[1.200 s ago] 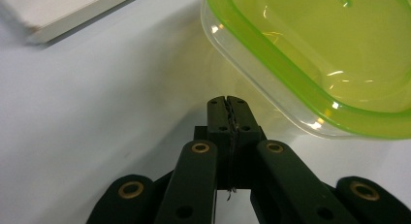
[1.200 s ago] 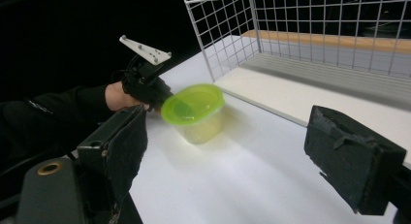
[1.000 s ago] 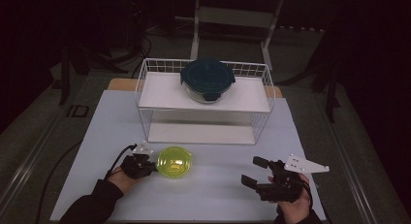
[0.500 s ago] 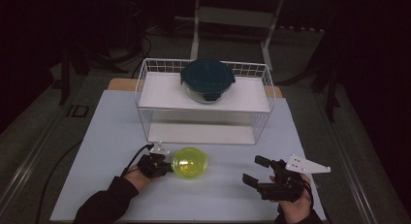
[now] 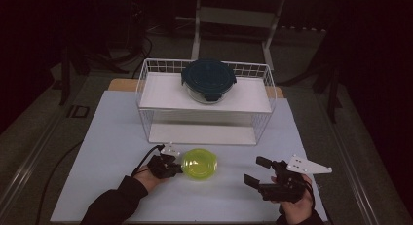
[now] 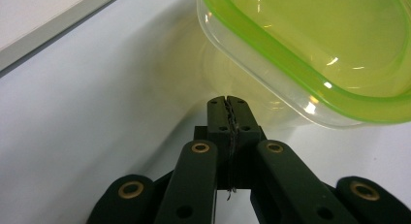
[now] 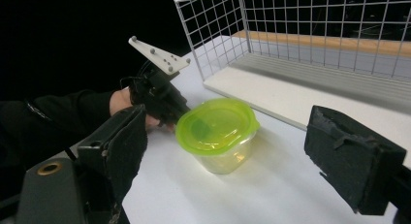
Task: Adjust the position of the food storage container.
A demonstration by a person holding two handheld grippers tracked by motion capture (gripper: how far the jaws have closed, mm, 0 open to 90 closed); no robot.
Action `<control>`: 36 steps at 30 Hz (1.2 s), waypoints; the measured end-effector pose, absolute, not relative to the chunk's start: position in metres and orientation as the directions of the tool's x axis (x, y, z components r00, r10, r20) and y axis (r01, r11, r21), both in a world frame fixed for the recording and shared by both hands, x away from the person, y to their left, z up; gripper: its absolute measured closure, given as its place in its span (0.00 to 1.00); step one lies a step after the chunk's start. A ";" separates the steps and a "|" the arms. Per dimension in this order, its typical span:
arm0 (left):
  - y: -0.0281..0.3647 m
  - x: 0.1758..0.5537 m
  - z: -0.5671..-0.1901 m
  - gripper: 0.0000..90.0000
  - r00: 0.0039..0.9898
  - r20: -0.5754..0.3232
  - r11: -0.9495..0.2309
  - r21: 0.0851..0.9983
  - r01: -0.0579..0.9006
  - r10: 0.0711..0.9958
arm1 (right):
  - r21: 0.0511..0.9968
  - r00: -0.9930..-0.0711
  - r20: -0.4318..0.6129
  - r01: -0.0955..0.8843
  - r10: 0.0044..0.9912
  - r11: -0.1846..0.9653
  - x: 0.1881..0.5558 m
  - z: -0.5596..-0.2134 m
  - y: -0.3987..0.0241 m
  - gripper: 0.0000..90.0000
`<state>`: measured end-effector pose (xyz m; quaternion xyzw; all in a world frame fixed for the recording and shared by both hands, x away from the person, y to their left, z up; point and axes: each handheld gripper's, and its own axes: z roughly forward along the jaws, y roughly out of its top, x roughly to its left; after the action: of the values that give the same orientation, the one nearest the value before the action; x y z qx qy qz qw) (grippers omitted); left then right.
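A clear plastic tub with a lime-green lid (image 5: 199,163) stands upright and closed on the white desk (image 5: 112,137), in front of the white wire shelf rack (image 5: 207,101). A round glass container with a dark teal lid (image 5: 208,80) sits on the rack's upper shelf.

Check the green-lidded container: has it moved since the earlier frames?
Yes. The green-lidded container slid rightward along the table, judged against the white wire rack.
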<state>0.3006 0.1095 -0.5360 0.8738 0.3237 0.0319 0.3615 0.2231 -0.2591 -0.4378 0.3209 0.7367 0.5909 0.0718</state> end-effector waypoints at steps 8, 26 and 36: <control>0.098 0.300 -0.537 0.99 0.794 -0.191 -0.523 0.660 0.539 0.577 | 0.915 -0.782 0.275 0.392 0.559 0.097 0.224 -0.438 -0.259 0.17; 0.146 0.295 -0.505 0.93 0.702 -0.327 -0.358 0.680 0.640 0.632 | 0.915 -0.781 0.264 0.389 0.566 0.110 0.224 -0.439 -0.258 0.17; 0.153 0.283 -0.469 0.37 0.702 -0.353 -0.299 0.721 0.625 0.618 | 0.923 -0.784 0.220 0.360 0.581 0.137 0.226 -0.439 -0.254 0.17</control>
<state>0.2831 0.1531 -0.4691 0.8058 0.3858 -0.0038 0.4493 0.2257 -0.2539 -0.4390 0.3145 0.7480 0.5765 0.0956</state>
